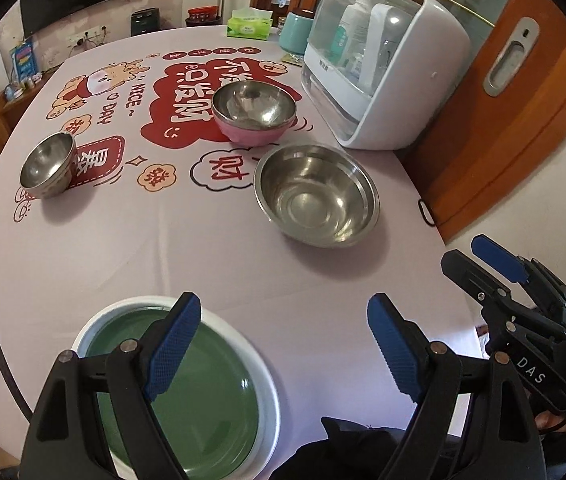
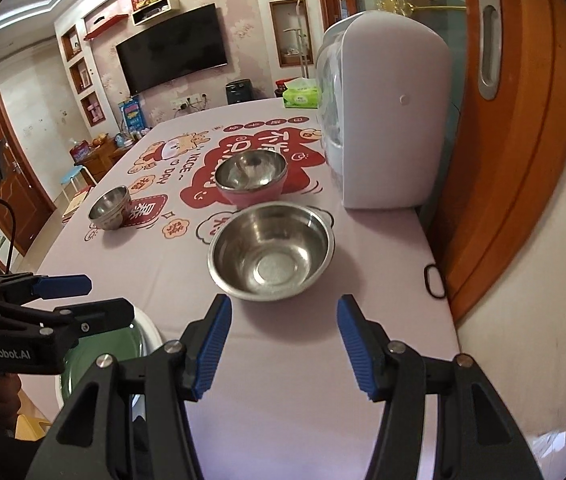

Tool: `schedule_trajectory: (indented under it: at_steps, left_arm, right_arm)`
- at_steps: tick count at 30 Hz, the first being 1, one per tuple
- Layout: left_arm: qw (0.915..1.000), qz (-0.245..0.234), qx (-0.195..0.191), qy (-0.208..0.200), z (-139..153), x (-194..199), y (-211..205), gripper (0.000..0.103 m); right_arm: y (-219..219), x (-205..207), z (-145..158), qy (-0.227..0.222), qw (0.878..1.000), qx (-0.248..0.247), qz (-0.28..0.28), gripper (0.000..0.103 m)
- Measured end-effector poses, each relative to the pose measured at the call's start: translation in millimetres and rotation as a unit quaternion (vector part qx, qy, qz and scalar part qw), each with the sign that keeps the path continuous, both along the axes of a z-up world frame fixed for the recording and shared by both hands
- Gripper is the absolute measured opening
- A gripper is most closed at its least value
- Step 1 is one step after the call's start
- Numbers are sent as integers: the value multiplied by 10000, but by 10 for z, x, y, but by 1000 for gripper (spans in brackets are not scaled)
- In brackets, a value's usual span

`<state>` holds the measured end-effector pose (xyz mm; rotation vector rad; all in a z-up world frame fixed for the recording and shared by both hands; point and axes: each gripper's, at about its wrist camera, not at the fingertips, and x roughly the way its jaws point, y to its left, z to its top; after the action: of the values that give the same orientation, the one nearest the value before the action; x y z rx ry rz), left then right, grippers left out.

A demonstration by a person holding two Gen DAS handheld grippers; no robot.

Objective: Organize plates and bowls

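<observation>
Plate (image 1: pixel 187 364) lies under left gripper (image 1: pixel 279 344); both grippers' jaws gape, gripping nothing.

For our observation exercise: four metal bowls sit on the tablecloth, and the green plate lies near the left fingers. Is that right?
Not quite: three bowls, not four, the small bowl, pink-sided bowl and large bowl, as the left wrist view shows. The green plate does lie near the left fingers.

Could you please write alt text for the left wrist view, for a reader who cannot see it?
The left tongs hang open and empty above a pink printed tablecloth, over a green plate stacked on a white one. Farther off sit a large steel bowl, a pink bowl with a steel one nested inside, and a small steel bowl; the right tongs show at right.
</observation>
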<state>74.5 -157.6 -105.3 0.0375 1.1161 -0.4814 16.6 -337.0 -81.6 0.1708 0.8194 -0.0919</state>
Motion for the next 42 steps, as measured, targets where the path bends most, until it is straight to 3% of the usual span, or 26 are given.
schedule_trajectory:
  at_steps: [9, 21, 34, 39, 42]
  left_arm:
    - [9988, 409, 179, -202, -65, 316, -127, 85]
    - [9944, 1057, 10, 60, -515, 786, -197, 84]
    - [9926, 1091, 137, 509, -971, 1065, -419, 84]
    - [9919, 1058, 176, 674, -1084, 1069, -473, 78]
    - [9911, 1032, 200, 811, -1161, 1071, -501, 71]
  right_arm:
    - [-190, 438, -157, -26, 9998, 46, 205, 55]
    - [-335, 835, -627, 401, 9981, 238, 398, 55]
    - [-415, 1100, -1031, 824, 9940, 506, 508, 55]
    - [-464, 1138, -1090, 878, 9932, 582, 487, 55]
    - [-492, 1149, -1117, 887, 9932, 607, 455, 48]
